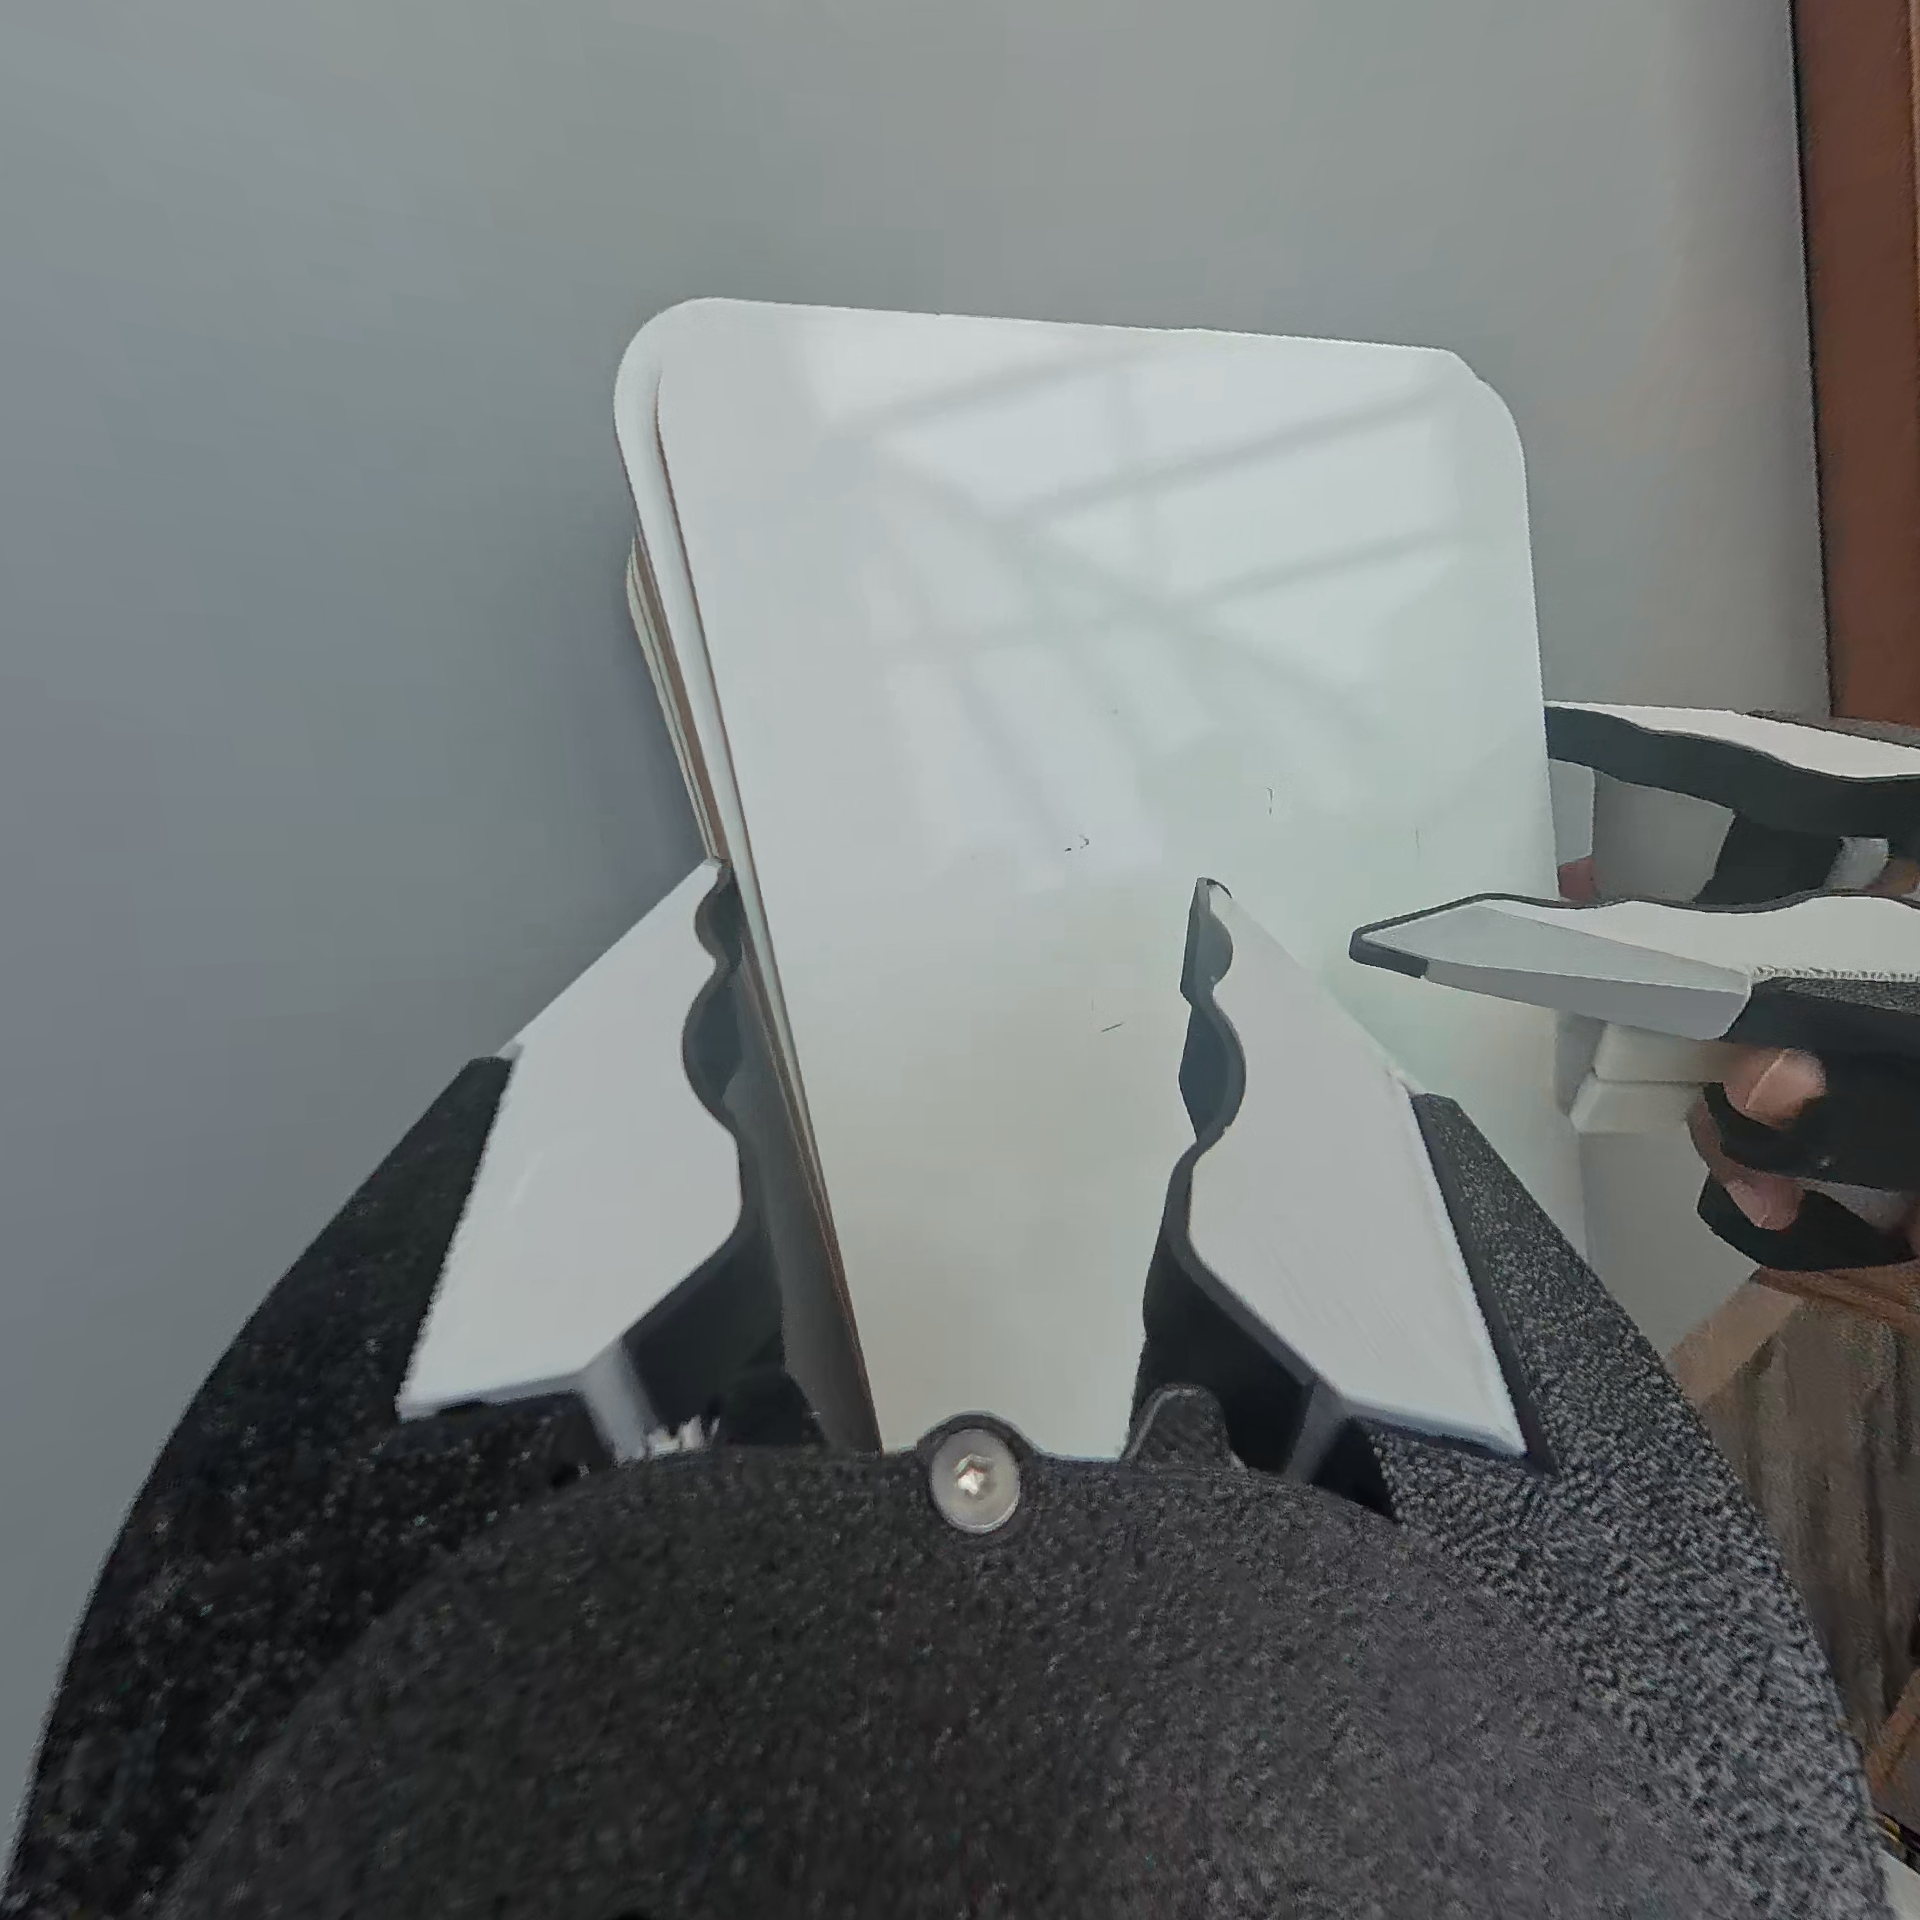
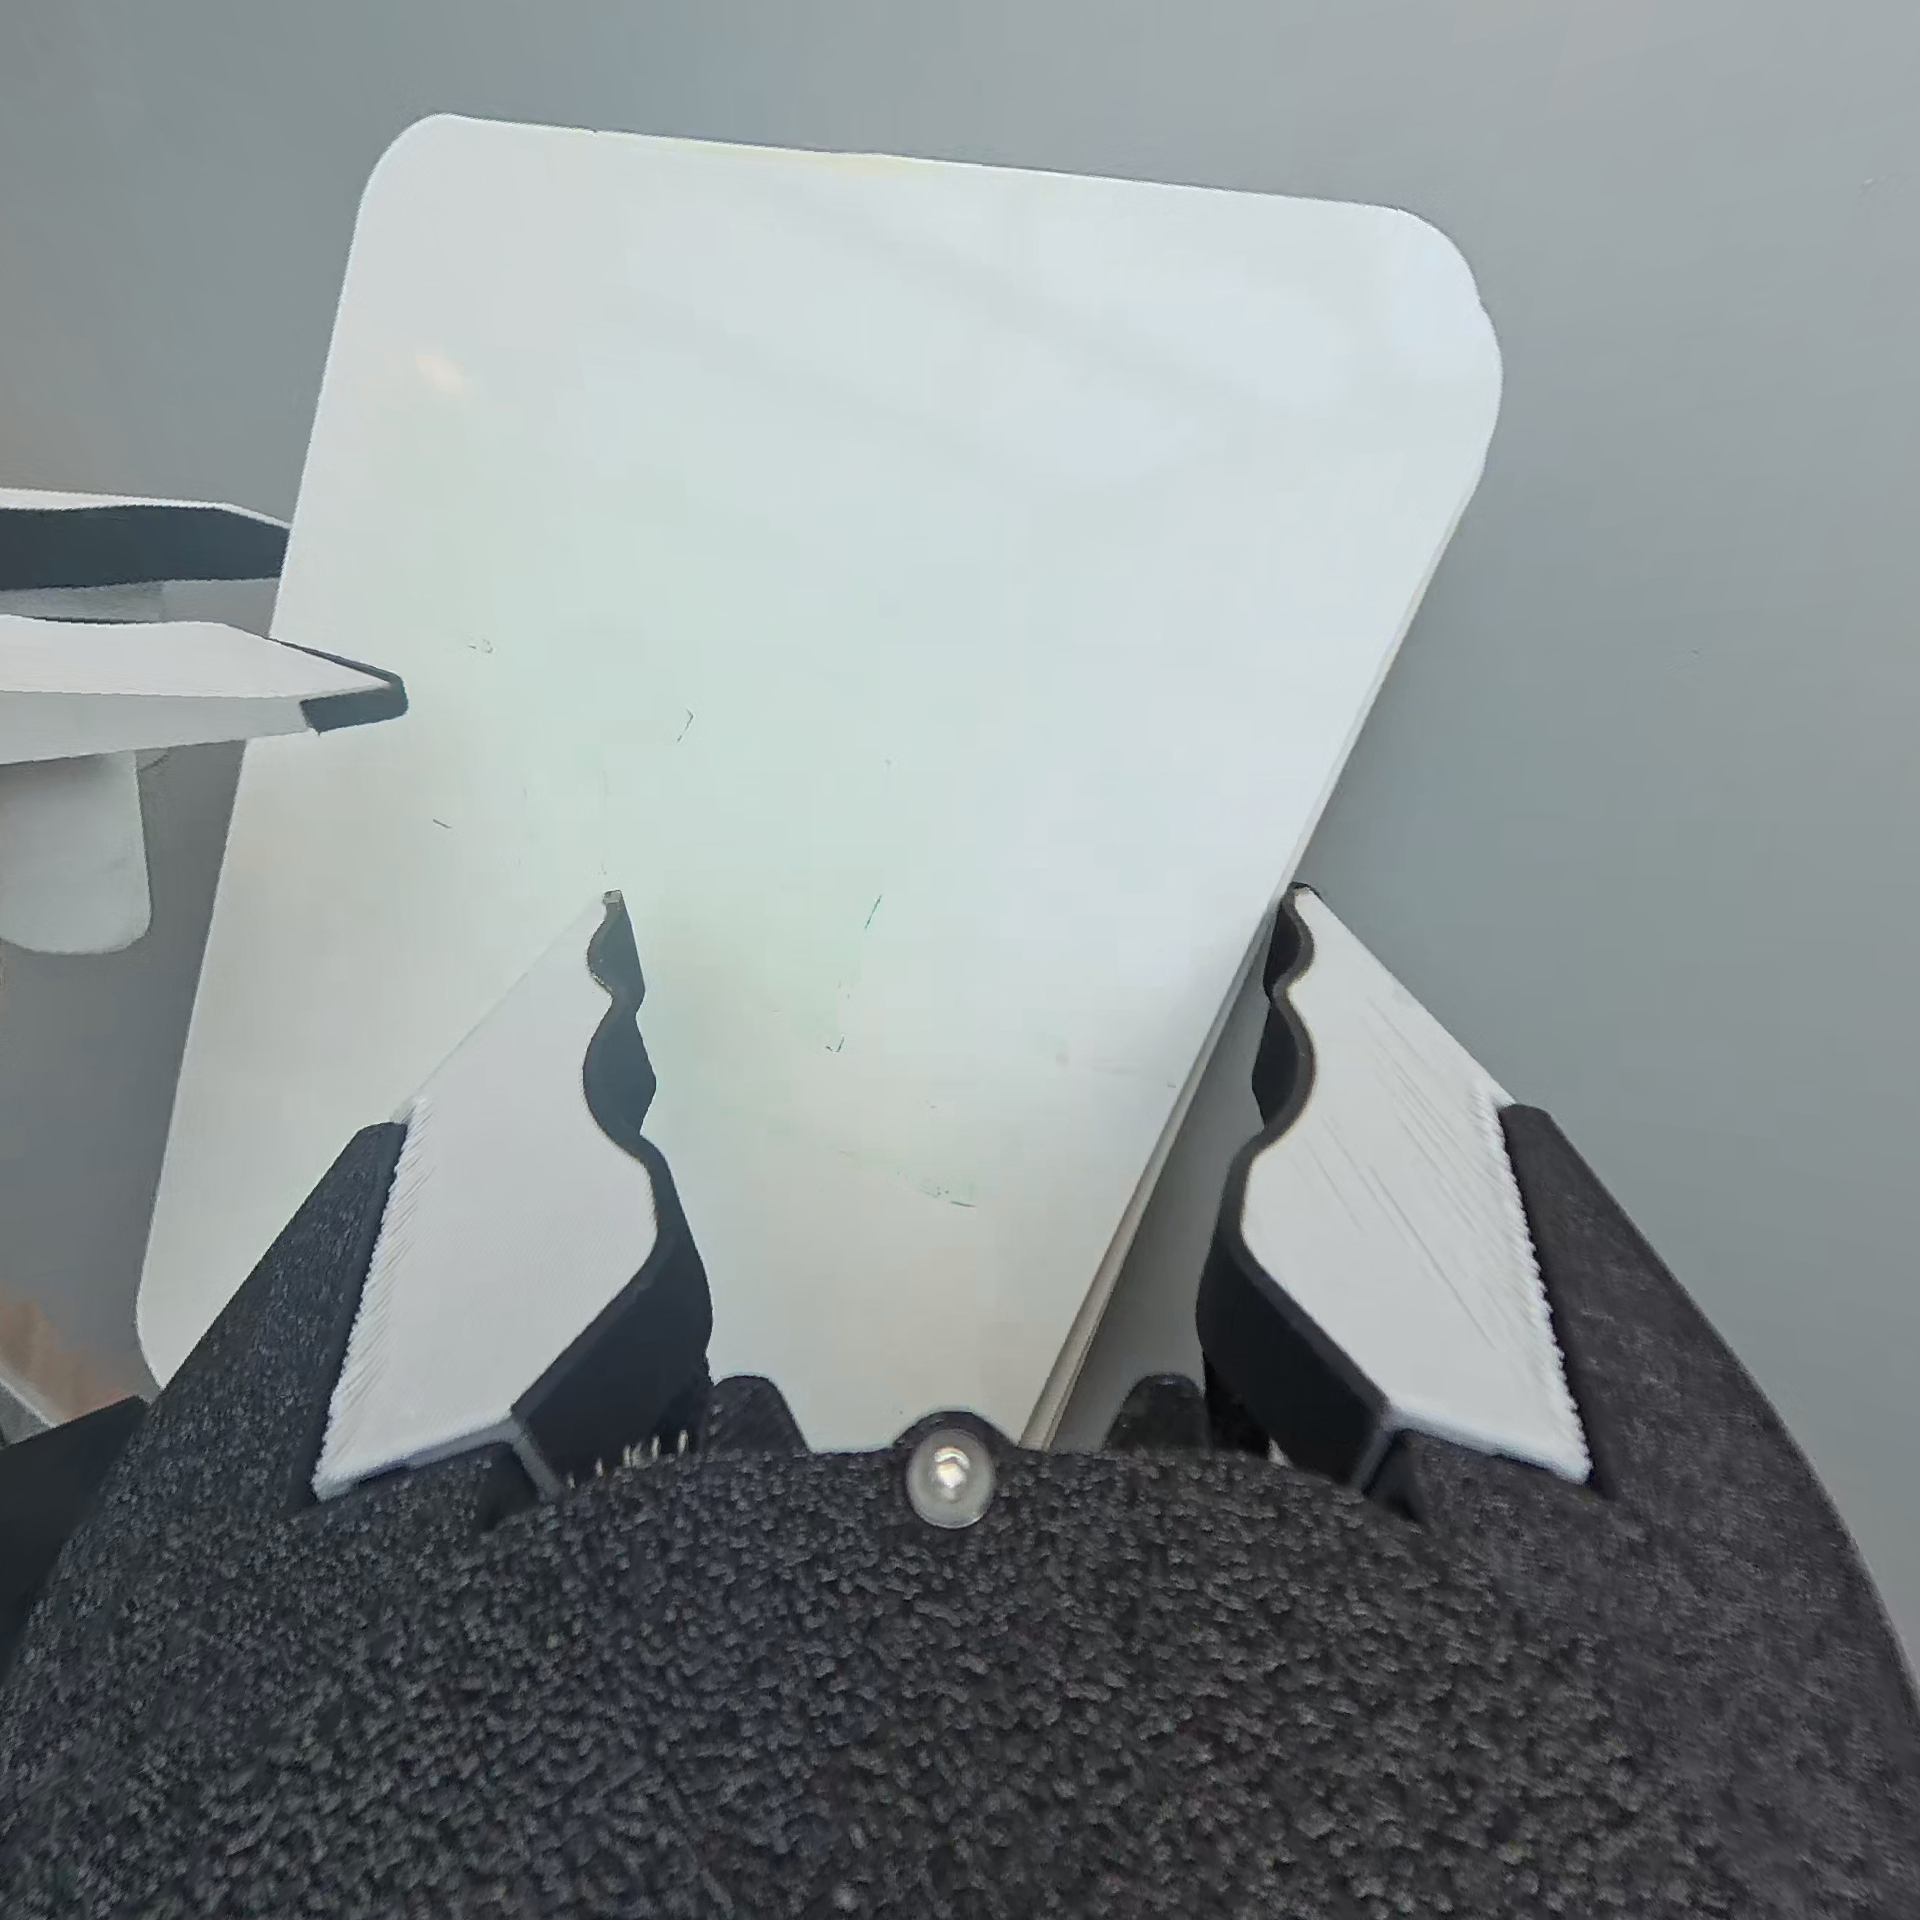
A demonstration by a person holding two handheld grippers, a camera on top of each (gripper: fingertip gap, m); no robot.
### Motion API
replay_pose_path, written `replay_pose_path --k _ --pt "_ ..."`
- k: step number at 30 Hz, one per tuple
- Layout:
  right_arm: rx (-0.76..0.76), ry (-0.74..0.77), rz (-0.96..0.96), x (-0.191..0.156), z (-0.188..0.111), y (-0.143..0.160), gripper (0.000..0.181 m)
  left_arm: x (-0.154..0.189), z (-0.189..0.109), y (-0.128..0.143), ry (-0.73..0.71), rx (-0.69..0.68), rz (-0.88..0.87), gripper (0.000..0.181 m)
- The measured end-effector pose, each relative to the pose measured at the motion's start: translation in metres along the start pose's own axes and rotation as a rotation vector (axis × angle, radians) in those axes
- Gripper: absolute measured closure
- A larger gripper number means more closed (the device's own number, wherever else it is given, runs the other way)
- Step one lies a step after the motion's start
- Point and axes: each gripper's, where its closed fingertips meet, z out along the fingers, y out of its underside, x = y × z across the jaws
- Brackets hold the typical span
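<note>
A white board (image 1: pixel 1091 675) with rounded corners stands tilted against a grey wall, with another white panel edge just behind it. My left gripper (image 1: pixel 961 883) is open, and the board's left edge runs between its fingers, close to the left finger. My right gripper (image 2: pixel 956 899) is open, and the board (image 2: pixel 831 571) has its right edge between that gripper's fingers, close to the right finger. The right gripper (image 1: pixel 1455 842) also shows at the right of the left wrist view, held by a hand (image 1: pixel 1766 1091). The left gripper (image 2: pixel 338 623) shows at the left of the right wrist view.
The grey wall (image 1: pixel 312 520) fills the background. A brown wooden frame (image 1: pixel 1860 312) runs up the right edge. A wooden surface (image 1: pixel 1787 1403) lies at lower right. White blocks (image 1: pixel 1631 1049) sit behind the board's right side, and a white object (image 2: pixel 73 852) stands at far left.
</note>
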Motion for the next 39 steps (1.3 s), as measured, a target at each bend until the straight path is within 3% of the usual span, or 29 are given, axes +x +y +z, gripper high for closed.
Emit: replay_pose_path --k 3,8,10,13,17,20,23,26,34,39 --pt "-0.025 0.009 -0.031 -0.003 0.002 0.001 0.060 0.004 0.001 0.001 -0.023 0.000 -0.023 0.090" --pt "-0.053 0.019 -0.097 -0.001 0.001 0.005 0.063 0.001 0.000 0.001 -0.027 0.003 -0.008 0.097" --pt "-0.043 -0.001 -0.093 0.001 -0.001 0.003 0.067 -0.002 -0.006 -0.001 0.008 0.021 -0.037 0.108" --pt "-0.018 0.003 -0.169 0.008 -0.007 -0.010 0.066 -0.010 -0.025 0.001 0.037 0.064 -0.080 0.106" --pt "0.006 -0.049 -0.395 0.000 -0.011 -0.050 0.068 -0.010 -0.059 0.034 0.088 0.088 -0.033 0.094" --pt "-0.056 -0.146 -0.619 -0.023 0.001 -0.076 0.068 -0.001 -0.078 0.081 0.112 0.079 0.144 0.082" --pt "-0.168 -0.216 -0.809 -0.041 0.024 -0.089 0.066 0.008 -0.082 0.135 0.128 -0.008 0.281 0.068" --pt "-0.266 -0.280 -0.890 -0.056 0.045 -0.095 0.064 0.015 -0.078 0.172 0.106 -0.078 0.412 0.063" --pt "-0.519 -0.419 -1.019 -0.072 0.067 -0.070 0.065 0.020 -0.053 0.191 -0.063 -0.137 0.700 0.082" --pt "-0.608 -0.426 -1.139 -0.072 0.067 -0.061 0.074 0.021 -0.054 0.192 -0.112 -0.135 0.719 0.087"
